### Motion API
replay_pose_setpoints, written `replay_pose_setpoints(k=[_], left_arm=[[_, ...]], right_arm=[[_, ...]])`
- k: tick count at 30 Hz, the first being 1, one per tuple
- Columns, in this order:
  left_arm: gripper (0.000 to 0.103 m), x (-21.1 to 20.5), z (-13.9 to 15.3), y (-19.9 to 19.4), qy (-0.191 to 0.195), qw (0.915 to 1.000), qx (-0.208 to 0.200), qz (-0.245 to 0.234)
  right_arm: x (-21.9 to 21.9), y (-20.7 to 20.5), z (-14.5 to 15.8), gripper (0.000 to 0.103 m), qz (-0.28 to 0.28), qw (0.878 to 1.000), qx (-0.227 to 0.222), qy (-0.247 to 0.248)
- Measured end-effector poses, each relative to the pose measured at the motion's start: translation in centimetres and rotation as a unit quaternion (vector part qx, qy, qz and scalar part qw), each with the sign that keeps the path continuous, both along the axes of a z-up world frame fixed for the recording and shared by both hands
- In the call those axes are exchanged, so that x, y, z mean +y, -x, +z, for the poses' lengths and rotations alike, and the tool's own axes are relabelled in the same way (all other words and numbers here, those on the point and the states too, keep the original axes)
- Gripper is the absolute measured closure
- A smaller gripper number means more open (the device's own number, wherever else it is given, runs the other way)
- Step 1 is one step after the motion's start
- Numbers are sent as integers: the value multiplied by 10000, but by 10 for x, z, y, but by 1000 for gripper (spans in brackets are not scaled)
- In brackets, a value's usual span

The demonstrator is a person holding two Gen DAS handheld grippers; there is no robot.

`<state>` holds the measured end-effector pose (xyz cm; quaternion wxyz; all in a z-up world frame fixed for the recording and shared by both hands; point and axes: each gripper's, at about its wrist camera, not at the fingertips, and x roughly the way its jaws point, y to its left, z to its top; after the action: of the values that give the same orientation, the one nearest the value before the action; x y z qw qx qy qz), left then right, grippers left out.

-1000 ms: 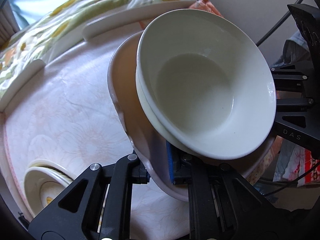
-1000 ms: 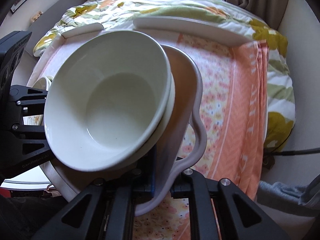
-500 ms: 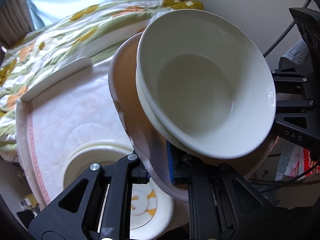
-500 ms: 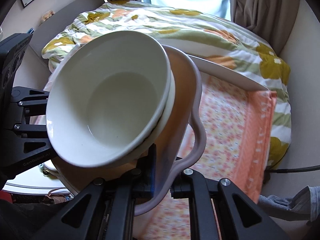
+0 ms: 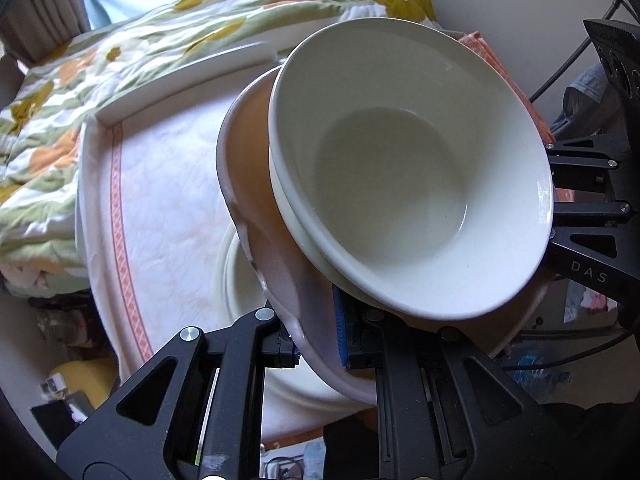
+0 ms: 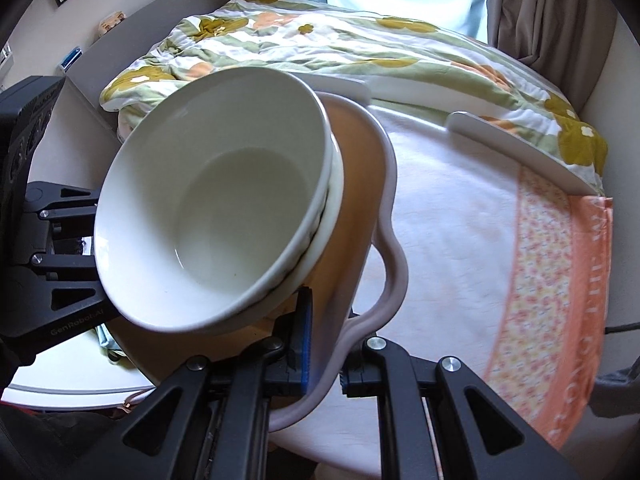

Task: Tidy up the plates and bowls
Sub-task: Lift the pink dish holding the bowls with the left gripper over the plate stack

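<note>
A pale pink wavy-rimmed tray-plate [image 5: 256,216] [image 6: 384,216] carries two nested white bowls [image 5: 412,184] [image 6: 224,216] and hangs tilted in the air above the table. My left gripper [image 5: 320,332] is shut on the plate's left rim. My right gripper [image 6: 324,344] is shut on its right rim. Each gripper shows in the other's view, the right one [image 5: 592,240] and the left one [image 6: 52,264]. A stack of white plates [image 5: 240,276] lies on the table below, mostly hidden behind the held plate.
The round table [image 5: 160,184] [image 6: 460,224] has a white-and-pink cloth with an orange patterned band [image 6: 560,280] and raised white edge rails [image 6: 520,152]. A floral quilt [image 6: 320,40] lies on the bed behind. Clutter sits on the floor at the lower left [image 5: 60,384].
Both grippers have carried the plate with the bowls sideways over the table; the table and the plate stack below have shifted right in the left view. The grip is unchanged.
</note>
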<state>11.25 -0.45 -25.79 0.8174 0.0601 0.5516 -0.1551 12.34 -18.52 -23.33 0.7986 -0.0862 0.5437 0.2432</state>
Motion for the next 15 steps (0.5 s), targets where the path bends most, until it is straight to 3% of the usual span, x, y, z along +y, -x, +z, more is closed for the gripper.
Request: replay_pose_setpoints(k=[15], left_arm=[[92, 16, -39, 22, 174, 9995, 268, -63]], right_arm=[[21, 31, -29, 93, -384, 9992, 125, -15]])
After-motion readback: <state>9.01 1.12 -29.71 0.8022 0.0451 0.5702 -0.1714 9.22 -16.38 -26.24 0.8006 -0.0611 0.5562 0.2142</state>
